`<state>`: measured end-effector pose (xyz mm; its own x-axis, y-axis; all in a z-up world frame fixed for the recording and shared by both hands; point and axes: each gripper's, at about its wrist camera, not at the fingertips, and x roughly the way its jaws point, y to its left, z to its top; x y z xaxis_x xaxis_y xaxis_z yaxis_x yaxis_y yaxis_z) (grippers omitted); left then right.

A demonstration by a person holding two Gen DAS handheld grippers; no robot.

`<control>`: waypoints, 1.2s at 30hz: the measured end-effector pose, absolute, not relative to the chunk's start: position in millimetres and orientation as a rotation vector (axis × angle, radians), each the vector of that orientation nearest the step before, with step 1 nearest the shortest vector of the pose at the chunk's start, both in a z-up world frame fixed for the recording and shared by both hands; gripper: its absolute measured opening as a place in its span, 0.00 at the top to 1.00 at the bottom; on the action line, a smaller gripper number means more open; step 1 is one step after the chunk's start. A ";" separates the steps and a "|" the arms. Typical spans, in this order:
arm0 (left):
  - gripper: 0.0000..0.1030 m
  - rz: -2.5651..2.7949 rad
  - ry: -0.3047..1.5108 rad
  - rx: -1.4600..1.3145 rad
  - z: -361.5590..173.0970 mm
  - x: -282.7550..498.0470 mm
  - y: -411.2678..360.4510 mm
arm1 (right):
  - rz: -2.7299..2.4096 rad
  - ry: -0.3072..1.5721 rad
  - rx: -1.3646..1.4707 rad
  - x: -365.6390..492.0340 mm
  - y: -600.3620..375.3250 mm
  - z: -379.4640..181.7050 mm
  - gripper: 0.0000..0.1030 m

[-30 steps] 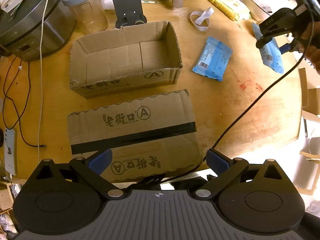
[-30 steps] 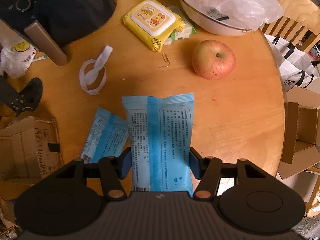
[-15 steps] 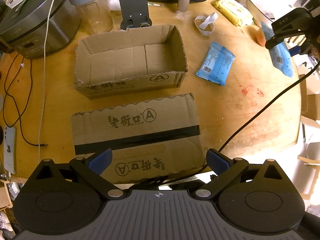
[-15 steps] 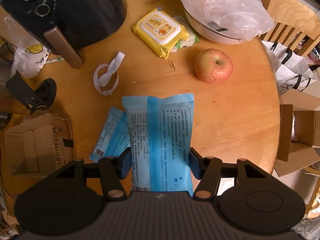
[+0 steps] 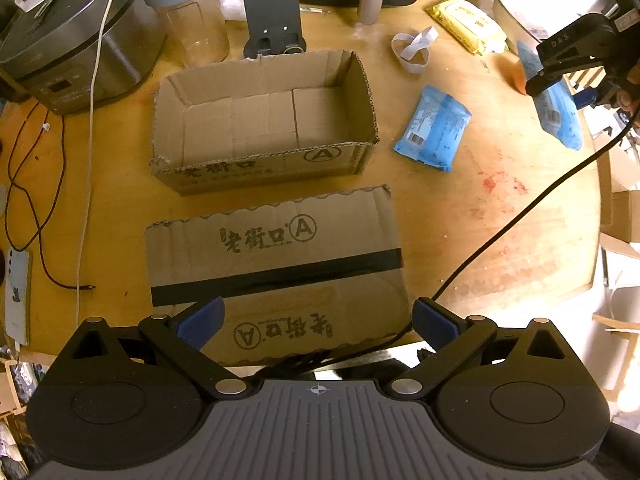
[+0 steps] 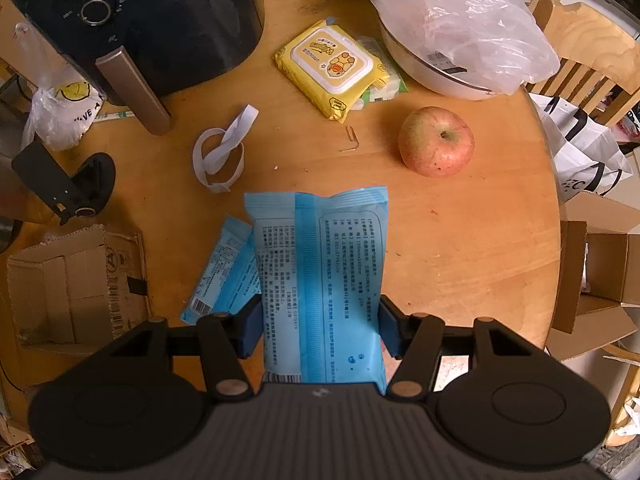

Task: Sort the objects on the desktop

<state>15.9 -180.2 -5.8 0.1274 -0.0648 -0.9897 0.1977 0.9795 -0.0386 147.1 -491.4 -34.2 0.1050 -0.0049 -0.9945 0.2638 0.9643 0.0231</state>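
Round wooden table [image 6: 460,264] below, open cardboard box [image 5: 264,120] at its middle. Right gripper [image 6: 320,330] clamped on blue packet [image 6: 320,272], lifted clear, long axis along the fingers, pointing downward. Left gripper [image 5: 316,320] spread wide, holding nothing.

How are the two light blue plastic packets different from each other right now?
The light blue packet in the right gripper is clamped between the blue pads and held up off the round wooden table; the other light blue packet lies flat on that table, untouched. The held packet shows a face of printed text with a centre seam; the lying one shows a barcode at one end. Both are soft blue wrappers with white print, seemingly the same kind.
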 end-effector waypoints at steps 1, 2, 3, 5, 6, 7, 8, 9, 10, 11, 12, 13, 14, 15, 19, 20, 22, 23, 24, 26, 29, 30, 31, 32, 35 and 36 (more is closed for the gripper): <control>0.00 -0.190 1.432 0.110 -5.8 15.9 -179.5 | -0.199 1.455 0.213 147.5 -490.3 -34.2 0.45; 0.00 -0.188 1.432 0.110 -5.8 15.8 -178.8 | -0.198 1.454 0.212 147.9 -489.2 -34.3 0.45; 0.00 -0.187 1.432 0.110 -5.8 15.7 -178.2 | -0.197 1.454 0.210 148.3 -488.0 -34.2 0.45; 0.00 -0.186 1.433 0.109 -5.8 15.4 -177.0 | -0.194 1.451 0.209 149.3 -485.1 -34.2 0.45; 0.00 -0.185 1.433 0.109 -5.8 15.3 -176.4 | -0.192 1.450 0.208 149.7 -483.6 -34.2 0.45; 0.00 -0.184 1.433 0.109 -5.7 15.2 -175.9 | -0.191 1.448 0.207 150.0 -482.0 -34.2 0.45; 0.00 -0.183 1.433 0.108 -5.8 15.1 -175.2 | -0.189 1.447 0.206 150.4 -480.2 -34.3 0.45; 0.00 -0.182 1.434 0.108 -5.9 15.1 -174.5 | -0.188 1.446 0.205 150.9 -478.4 -34.5 0.45; 0.00 -0.181 1.434 0.107 -6.0 15.1 -173.7 | -0.186 1.445 0.204 151.5 -476.6 -34.6 0.45; 0.00 -0.181 1.434 0.107 -6.2 15.1 -172.8 | -0.185 1.445 0.203 152.0 -474.9 -34.8 0.45; 0.00 -0.180 1.434 0.106 -6.3 15.1 -171.9 | -0.183 1.445 0.203 152.5 -473.3 -35.2 0.45; 0.00 -0.179 1.435 0.105 -6.5 15.0 -170.8 | -0.180 1.445 0.204 152.9 -471.6 -35.5 0.45; 0.00 -0.178 1.435 0.104 -6.6 15.0 -169.5 | -0.178 1.445 0.204 153.4 -469.9 -36.0 0.45; 0.00 -0.177 1.436 0.103 -6.7 15.0 -168.2 | -0.177 1.446 0.204 154.0 -468.2 -36.6 0.45; 0.00 -0.171 1.436 0.101 -6.8 15.1 -163.0 | -0.170 1.446 0.204 156.3 -460.9 -38.0 0.45; 0.00 -0.169 1.437 0.100 -6.9 15.1 -161.5 | -0.168 1.446 0.203 156.9 -459.0 -38.2 0.45; 0.00 -0.165 1.438 0.098 -7.2 15.3 -158.5 | -0.162 1.447 0.202 158.2 -455.1 -38.8 0.45; 0.00 -0.163 1.438 0.097 -7.2 15.4 -157.1 | -0.159 1.447 0.201 158.8 -453.2 -39.0 0.45; 0.00 -0.162 1.438 0.096 -7.1 15.4 -155.9 | -0.158 1.447 0.200 159.4 -451.3 -39.2 0.45; 0.00 -0.158 1.439 0.094 -7.1 15.6 -153.1 | -0.154 1.448 0.199 161.1 -447.5 -39.8 0.45; 0.00 -0.153 1.441 0.090 -7.2 15.8 -149.2 | -0.148 1.450 0.197 162.8 -442.0 -40.2 0.45; 0.00 -0.152 1.441 0.089 -7.3 15.7 -148.0 | -0.147 1.449 0.196 163.3 -440.1 -40.5 0.45; 0.00 -0.151 1.442 0.088 -7.4 15.7 -146.6 | -0.146 1.450 0.195 163.7 -438.2 -40.9 0.45; 0.00 -0.150 1.443 0.087 -7.4 15.7 -145.4 | -0.143 1.450 0.194 164.3 -436.2 -41.5 0.45; 0.00 -0.144 1.444 0.083 -7.3 15.8 -141.2 | -0.140 1.452 0.193 165.2 -430.7 -43.0 0.45; 0.00 -0.142 1.443 0.082 -7.1 15.7 -139.7 | -0.138 1.453 0.192 165.5 -429.0 -43.4 0.45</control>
